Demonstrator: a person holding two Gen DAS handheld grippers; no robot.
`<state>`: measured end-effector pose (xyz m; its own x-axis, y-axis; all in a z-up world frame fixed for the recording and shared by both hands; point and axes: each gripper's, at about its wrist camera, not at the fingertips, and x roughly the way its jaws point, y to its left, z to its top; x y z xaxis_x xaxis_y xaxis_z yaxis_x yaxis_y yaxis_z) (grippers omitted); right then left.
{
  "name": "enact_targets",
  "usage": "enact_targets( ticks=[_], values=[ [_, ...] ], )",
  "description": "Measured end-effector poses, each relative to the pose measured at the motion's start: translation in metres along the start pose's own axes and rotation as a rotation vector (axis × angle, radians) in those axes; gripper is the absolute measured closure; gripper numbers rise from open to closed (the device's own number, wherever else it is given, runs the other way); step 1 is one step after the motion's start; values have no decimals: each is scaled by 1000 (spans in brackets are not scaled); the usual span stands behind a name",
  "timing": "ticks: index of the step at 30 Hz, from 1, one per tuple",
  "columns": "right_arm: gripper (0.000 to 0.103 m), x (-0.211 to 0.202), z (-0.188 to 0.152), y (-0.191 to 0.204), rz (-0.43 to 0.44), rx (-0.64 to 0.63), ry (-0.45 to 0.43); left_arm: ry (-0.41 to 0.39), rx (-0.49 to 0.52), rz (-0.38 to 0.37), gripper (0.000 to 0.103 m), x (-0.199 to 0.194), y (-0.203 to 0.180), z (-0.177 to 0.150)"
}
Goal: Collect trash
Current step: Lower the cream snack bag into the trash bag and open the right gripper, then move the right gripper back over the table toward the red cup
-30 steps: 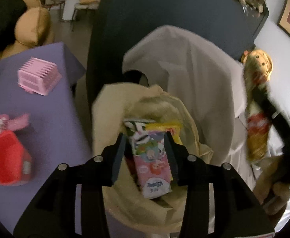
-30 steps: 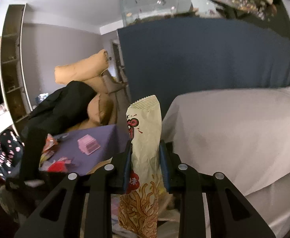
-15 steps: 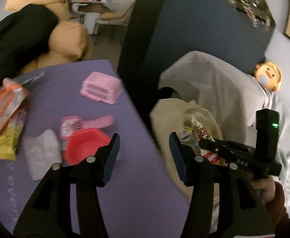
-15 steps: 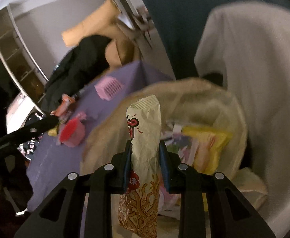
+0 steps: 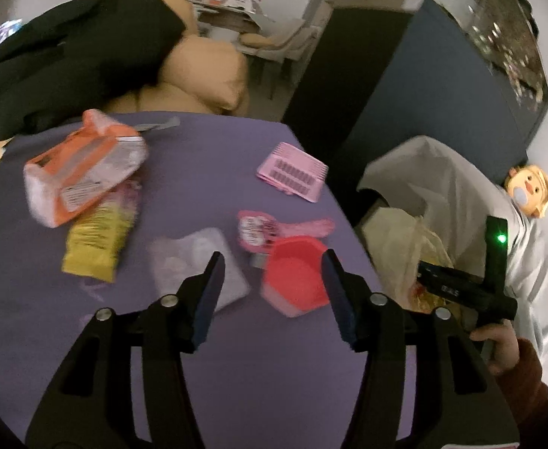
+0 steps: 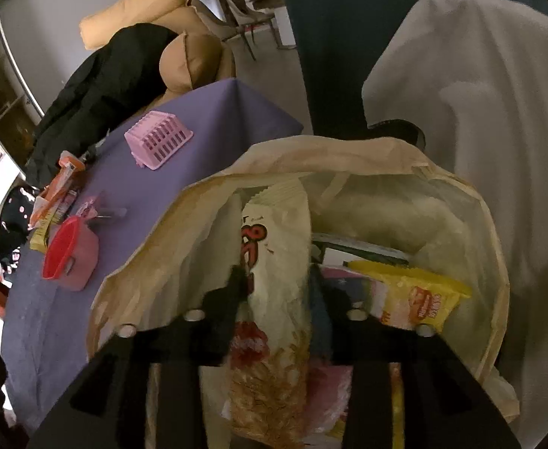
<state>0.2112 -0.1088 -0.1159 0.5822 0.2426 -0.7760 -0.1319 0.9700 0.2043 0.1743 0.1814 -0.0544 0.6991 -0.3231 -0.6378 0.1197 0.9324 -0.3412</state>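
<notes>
My left gripper (image 5: 274, 293) hovers over the purple table (image 5: 266, 393), its jaws opening with nothing between them. Just beyond its tips stands a red cup (image 5: 296, 277), with a clear white wrapper (image 5: 195, 262) to the left. An orange packet (image 5: 83, 172), a yellow-green packet (image 5: 98, 239) and a pink-white wrapper (image 5: 259, 228) lie farther off. My right gripper (image 6: 276, 299) is down in the mouth of the beige trash bag (image 6: 206, 205). Its jaws are opening around the cream snack wrapper (image 6: 274, 262), which stands loose between the pads. A yellow packet (image 6: 416, 295) lies in the bag.
A pink slatted basket (image 5: 292, 176) lies upside down near the table's far edge. The bag hangs off the table's right side against a white-draped seat (image 6: 480, 112). A person's hand (image 5: 498, 344) holds the right gripper. Tan cushions and black clothing (image 5: 68, 56) lie behind the table.
My left gripper let the pink packet go into the bag, swung left over the table and widened. My right gripper dropped into the bag with the cream wrapper and its jaws spread.
</notes>
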Motion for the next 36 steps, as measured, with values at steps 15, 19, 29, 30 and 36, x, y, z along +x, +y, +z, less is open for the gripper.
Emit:
enact_targets(
  ticks=[15, 19, 29, 30, 36],
  values=[
    [57, -80, 25, 70, 14, -114, -200, -112, -183, 130, 47, -40, 119, -9],
    [57, -68, 34, 102, 59, -142, -199, -121, -210, 179, 47, -46, 156, -8],
    [42, -5, 37, 202, 182, -370, -67, -54, -206, 169, 39, 7, 211, 59],
    [42, -1, 37, 206, 170, -380, -64, -26, -205, 180, 39, 18, 215, 65],
    [42, 20, 54, 212, 90, -364, -70, 71, -287, 121, 41, 47, 219, 61]
  ],
)
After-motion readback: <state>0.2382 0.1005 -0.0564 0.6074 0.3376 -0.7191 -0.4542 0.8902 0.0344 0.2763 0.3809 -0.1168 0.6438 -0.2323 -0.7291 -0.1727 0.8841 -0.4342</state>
